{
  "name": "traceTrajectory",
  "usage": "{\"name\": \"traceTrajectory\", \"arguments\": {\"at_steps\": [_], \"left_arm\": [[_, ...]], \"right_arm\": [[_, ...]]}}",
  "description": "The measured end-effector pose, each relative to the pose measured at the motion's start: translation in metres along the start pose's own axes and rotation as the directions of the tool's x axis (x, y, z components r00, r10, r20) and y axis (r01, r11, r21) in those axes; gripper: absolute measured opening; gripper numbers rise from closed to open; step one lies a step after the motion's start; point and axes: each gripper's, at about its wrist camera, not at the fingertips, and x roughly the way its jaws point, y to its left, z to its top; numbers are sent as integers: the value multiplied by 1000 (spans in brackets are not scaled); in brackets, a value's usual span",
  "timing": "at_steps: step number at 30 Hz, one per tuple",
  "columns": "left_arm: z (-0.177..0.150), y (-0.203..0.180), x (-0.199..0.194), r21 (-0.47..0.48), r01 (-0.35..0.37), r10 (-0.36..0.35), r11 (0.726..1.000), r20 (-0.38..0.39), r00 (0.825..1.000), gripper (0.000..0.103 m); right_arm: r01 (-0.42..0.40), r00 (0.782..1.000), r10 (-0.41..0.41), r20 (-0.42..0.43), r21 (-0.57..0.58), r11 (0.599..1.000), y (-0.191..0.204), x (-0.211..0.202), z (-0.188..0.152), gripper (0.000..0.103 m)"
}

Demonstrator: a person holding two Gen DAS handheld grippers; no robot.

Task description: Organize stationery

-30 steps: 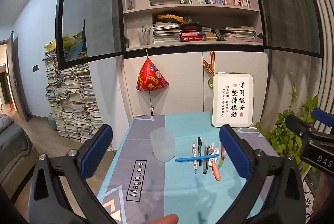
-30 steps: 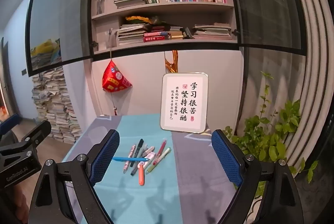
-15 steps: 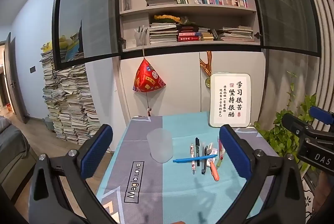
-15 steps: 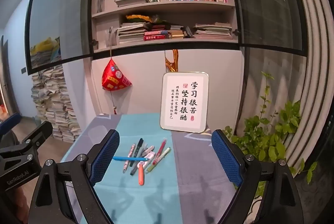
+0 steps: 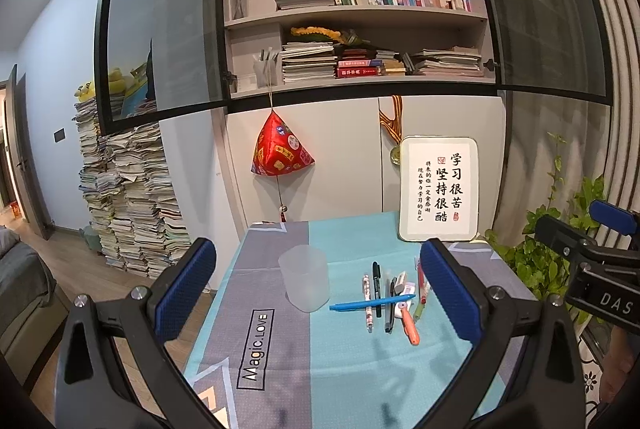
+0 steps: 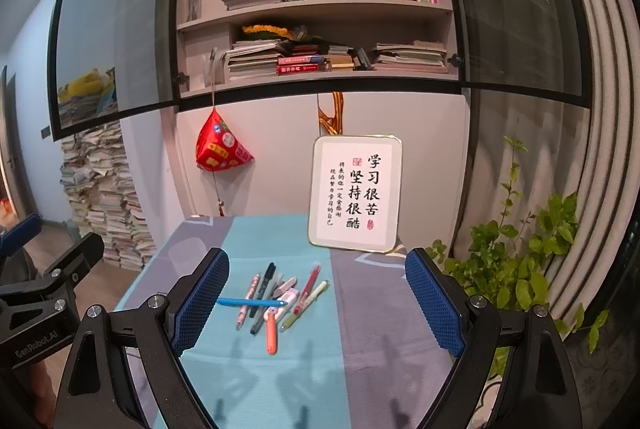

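A translucent plastic cup (image 5: 304,277) stands upright on the table. To its right lies a loose pile of several pens (image 5: 390,299), with a blue pen (image 5: 372,303) lying crosswise on top and an orange utility knife (image 5: 410,325) at the near side. The pile also shows in the right wrist view (image 6: 276,297), where the cup is hidden. My left gripper (image 5: 318,293) is open and empty, held above the near part of the table. My right gripper (image 6: 318,303) is open and empty, to the right of the left one, short of the pens.
The table has a teal and grey cloth (image 5: 352,369). A framed calligraphy sign (image 5: 439,189) leans at the table's back right. A red pyramid ornament (image 5: 280,151) hangs on the cabinet behind. A green plant (image 6: 516,269) stands to the right; paper stacks (image 5: 128,205) to the left.
Both views have shifted only slightly; the left gripper has risen and tilted a little. The cup and pens have not moved. Both grippers stay open.
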Motion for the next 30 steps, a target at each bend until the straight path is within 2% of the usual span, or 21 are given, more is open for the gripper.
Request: {"name": "traceTrajectory", "arguments": {"at_steps": [30], "left_arm": [[-4,-6,3,5,12,-12,1000,-18,1000,102]], "right_arm": [[1,1000,-1,-11,-4,1000,3,4,-3,90]]}}
